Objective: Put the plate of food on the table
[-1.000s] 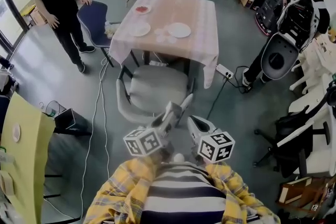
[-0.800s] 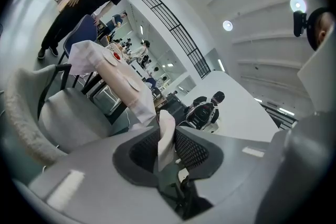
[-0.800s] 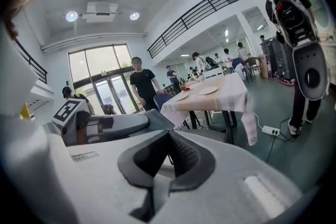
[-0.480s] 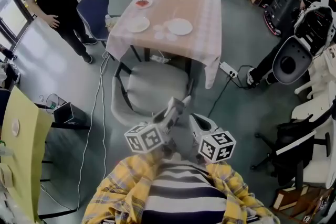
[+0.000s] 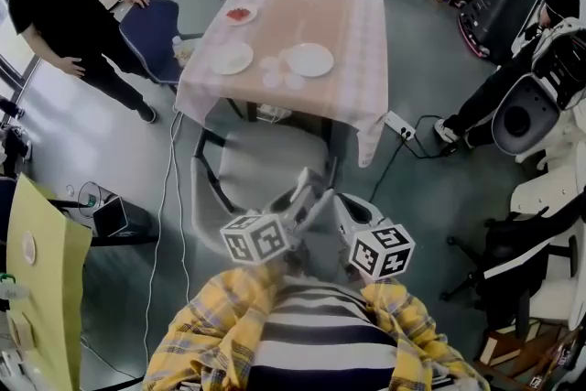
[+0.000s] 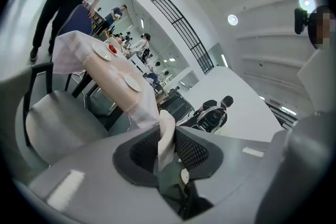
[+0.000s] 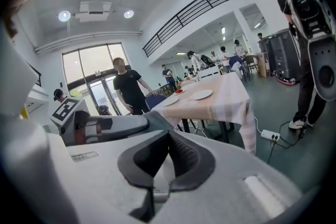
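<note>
The surface has been drawn nearer, yet lies well ahead of the jaws: approach unfinished. A white strip is pinched by the left gripper; the right gripper is closed, empty.

The table is under a soft pinkish checked cloth, matt, hanging in loose folds. The plates on it look like smooth glossy white ceramic. The chair has a matt grey moulded seat, plastic by the look of it, on thin dark metal legs. The floor is smooth with a dull sheen. The left gripper and right gripper are matt grey plastic, with black ribbed, rubbery pads. The thin white piece in the left one is smooth and matt; paper or plastic, can't tell. The sleeves are yellow plaid cloth.
</note>
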